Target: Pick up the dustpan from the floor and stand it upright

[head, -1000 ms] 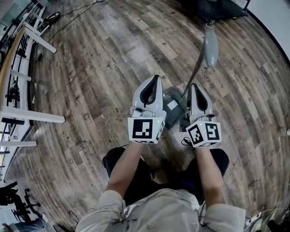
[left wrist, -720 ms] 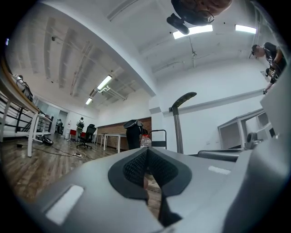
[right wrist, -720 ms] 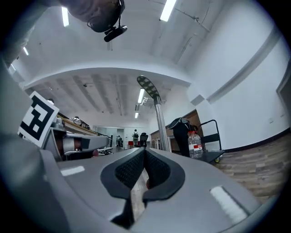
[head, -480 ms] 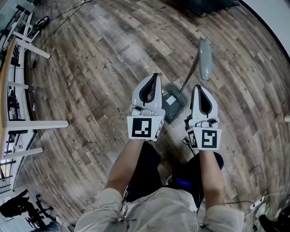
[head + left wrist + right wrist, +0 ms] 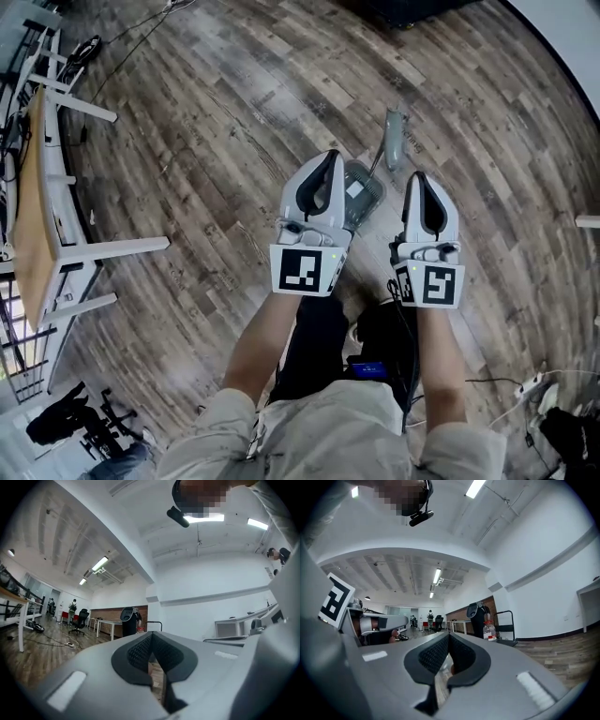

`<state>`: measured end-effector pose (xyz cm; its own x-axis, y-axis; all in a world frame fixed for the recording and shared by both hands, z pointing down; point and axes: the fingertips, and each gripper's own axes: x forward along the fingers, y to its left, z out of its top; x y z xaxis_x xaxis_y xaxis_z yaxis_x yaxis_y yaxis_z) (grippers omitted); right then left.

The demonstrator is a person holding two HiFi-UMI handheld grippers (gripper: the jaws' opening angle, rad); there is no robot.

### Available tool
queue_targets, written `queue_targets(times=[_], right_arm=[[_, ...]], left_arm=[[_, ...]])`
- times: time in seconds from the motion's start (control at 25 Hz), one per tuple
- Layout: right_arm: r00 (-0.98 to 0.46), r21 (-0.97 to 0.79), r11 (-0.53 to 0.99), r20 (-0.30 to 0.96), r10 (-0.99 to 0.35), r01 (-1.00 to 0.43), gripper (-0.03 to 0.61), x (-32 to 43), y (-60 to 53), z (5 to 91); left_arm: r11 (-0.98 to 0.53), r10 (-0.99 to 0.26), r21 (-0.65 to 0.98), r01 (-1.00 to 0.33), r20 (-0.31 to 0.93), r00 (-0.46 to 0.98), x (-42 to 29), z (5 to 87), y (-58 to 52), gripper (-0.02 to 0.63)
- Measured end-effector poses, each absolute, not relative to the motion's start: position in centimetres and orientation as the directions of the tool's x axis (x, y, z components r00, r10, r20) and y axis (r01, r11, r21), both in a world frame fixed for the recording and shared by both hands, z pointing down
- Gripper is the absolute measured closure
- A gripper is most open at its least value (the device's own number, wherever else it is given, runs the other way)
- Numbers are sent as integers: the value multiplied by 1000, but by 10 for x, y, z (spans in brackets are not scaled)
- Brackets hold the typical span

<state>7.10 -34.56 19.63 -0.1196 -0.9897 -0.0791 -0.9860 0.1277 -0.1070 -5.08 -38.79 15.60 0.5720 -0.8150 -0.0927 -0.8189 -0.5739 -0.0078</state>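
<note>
Left tool (image 5: 327,159) and right tool (image 5: 420,180) both closed, empty, held level. Dustpan (image 5: 361,187) on floor (image 5: 187,141) between them, handle (image 5: 394,141) on far side. Probably best to open right jaws first, then descend onto handle

The floor (image 5: 187,169) is brown and grey wood with streaky lines. The dustpan (image 5: 361,192) is dark grey with a pale patch on it, and its handle (image 5: 394,139) is a lighter grey. The left gripper (image 5: 328,157) and the right gripper (image 5: 419,178) are white with black middles. Each has a cube (image 5: 302,270) with black and white squares. The fingers (image 5: 136,652) have black bumpy pads. The table (image 5: 33,216) has a light brown top and white legs. The person's sleeves (image 5: 319,441) are cream and the trousers (image 5: 314,347) are black. The walls (image 5: 211,616) are white.
</note>
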Motion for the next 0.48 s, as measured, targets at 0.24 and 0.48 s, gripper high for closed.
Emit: queue_targets(times=[0.24, 0.48], right_arm=[[-128, -94, 137, -100, -987, -986, 574, 45, -264, -267], [-126, -80, 135, -115, -985, -988, 574, 63, -147, -678]], left_arm=[[-564, -821, -1, -826, -99, 562, -79, -299, -304, 594], [-566, -820, 6, -824, -103, 563, -68, -704, -186, 594]])
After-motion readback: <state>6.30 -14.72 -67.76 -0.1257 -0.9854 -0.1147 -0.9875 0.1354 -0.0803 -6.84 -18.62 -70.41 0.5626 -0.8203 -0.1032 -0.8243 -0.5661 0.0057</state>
